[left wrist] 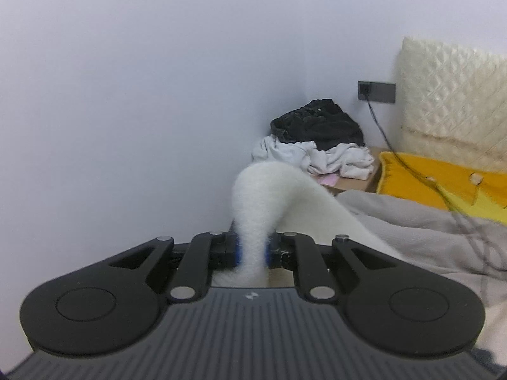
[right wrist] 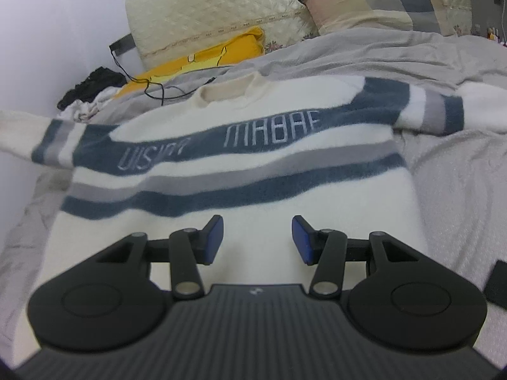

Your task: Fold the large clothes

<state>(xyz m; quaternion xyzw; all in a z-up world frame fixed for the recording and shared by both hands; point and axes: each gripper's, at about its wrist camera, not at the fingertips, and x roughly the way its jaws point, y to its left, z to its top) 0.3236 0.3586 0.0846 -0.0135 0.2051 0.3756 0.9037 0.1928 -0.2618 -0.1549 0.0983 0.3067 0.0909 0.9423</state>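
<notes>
A white fuzzy sweater (right wrist: 240, 126) with blue and grey stripes and lettering lies spread flat, front up, on the grey bedsheet (right wrist: 443, 164), sleeves out to both sides. My right gripper (right wrist: 257, 237) is open and empty, hovering over the sweater's lower white part. My left gripper (left wrist: 253, 250) is shut on a white fuzzy sleeve (left wrist: 263, 202) of the sweater, which arches up out of the jaws and drops to the right onto the bed.
A pile of black and white clothes (left wrist: 317, 136) sits on a bedside table by the wall. A yellow cushion (left wrist: 443, 177), a black cable (left wrist: 412, 171) and a quilted headboard (right wrist: 221, 9) lie beyond. A plaid pillow (right wrist: 380, 3) is at the bed's head.
</notes>
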